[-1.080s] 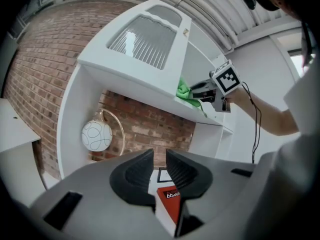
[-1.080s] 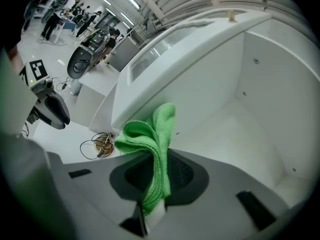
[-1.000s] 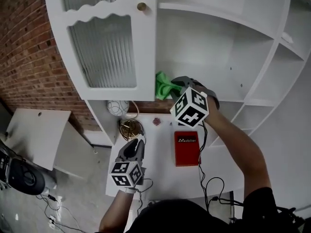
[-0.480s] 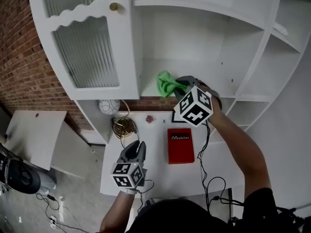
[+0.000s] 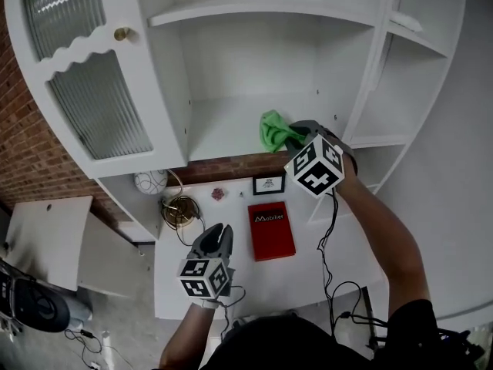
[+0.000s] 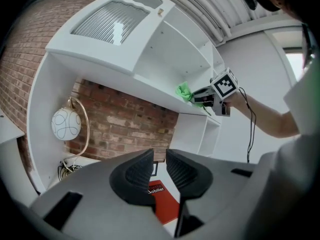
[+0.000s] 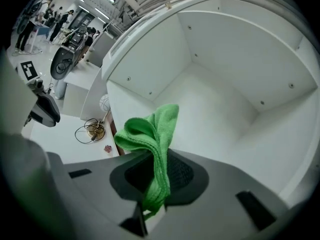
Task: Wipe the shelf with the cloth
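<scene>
A green cloth (image 5: pixel 273 132) hangs bunched at the front edge of the white shelf (image 5: pixel 223 126), toward the compartment's right side. My right gripper (image 5: pixel 293 136) is shut on it. In the right gripper view the cloth (image 7: pixel 150 139) sticks up from between the jaws of that gripper (image 7: pixel 155 170), with the bare shelf floor (image 7: pixel 210 114) beyond. My left gripper (image 5: pixel 218 232) hovers low over the white table, shut, nothing between its jaws (image 6: pixel 159 170). The left gripper view shows the cloth (image 6: pixel 184 91) and right gripper (image 6: pixel 201 97) at the shelf lip (image 6: pixel 150 86).
A red book (image 5: pixel 271 230) lies on the table (image 5: pixel 339 260) under the shelf, with a small picture frame (image 5: pixel 268 183) behind it. A globe lamp (image 5: pixel 150 182) and gold ring (image 5: pixel 179 209) stand at the left. The ribbed-glass cabinet door (image 5: pixel 85 99) hangs open, left.
The right gripper has carried the cloth rightward along the shelf's front, away from the open door. The head view has swung right. The left gripper stays over the table.
</scene>
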A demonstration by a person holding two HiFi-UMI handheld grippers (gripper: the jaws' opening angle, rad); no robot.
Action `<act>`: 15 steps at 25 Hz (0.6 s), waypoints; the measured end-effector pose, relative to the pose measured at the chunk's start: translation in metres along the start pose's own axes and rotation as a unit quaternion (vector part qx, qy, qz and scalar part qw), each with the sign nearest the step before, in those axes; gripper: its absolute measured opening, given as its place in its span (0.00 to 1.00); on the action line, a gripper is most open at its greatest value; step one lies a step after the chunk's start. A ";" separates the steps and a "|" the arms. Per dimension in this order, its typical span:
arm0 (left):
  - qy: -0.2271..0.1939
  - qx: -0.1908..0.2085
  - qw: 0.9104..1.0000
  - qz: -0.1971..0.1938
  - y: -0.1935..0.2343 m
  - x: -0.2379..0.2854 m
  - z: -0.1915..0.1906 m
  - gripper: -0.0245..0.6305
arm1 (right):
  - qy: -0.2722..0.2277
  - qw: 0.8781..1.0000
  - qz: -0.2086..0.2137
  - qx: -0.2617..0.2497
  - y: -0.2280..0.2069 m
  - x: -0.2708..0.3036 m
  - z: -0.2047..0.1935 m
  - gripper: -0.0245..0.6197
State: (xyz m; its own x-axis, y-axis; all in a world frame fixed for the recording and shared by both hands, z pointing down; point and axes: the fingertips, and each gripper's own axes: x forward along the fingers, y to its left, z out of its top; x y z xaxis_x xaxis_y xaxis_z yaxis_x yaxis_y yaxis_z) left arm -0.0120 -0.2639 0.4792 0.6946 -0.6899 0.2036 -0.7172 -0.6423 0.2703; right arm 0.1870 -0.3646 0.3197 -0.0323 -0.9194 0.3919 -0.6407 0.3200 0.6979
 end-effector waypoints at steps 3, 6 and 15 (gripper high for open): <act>0.004 0.004 1.000 -0.019 -0.017 0.010 -0.001 0.15 | 0.011 1.000 -0.013 0.008 -0.012 -0.009 -0.019 0.12; 0.008 0.006 1.000 -0.028 -0.027 0.016 -0.003 0.15 | 0.023 0.999 -0.024 0.015 -0.023 -0.015 -0.035 0.12; 0.014 0.003 0.999 -0.048 -0.043 0.029 -0.008 0.15 | 0.037 0.997 -0.043 0.061 -0.046 -0.028 -0.070 0.12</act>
State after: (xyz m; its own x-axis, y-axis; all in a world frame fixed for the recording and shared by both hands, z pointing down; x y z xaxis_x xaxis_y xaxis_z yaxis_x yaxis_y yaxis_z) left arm 0.0398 -0.2531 0.4813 0.7610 -0.6163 0.2027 -0.6480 -0.7065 0.2846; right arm 0.2713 -0.3373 0.3185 0.0804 -0.9217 0.3796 -0.7271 0.2062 0.6548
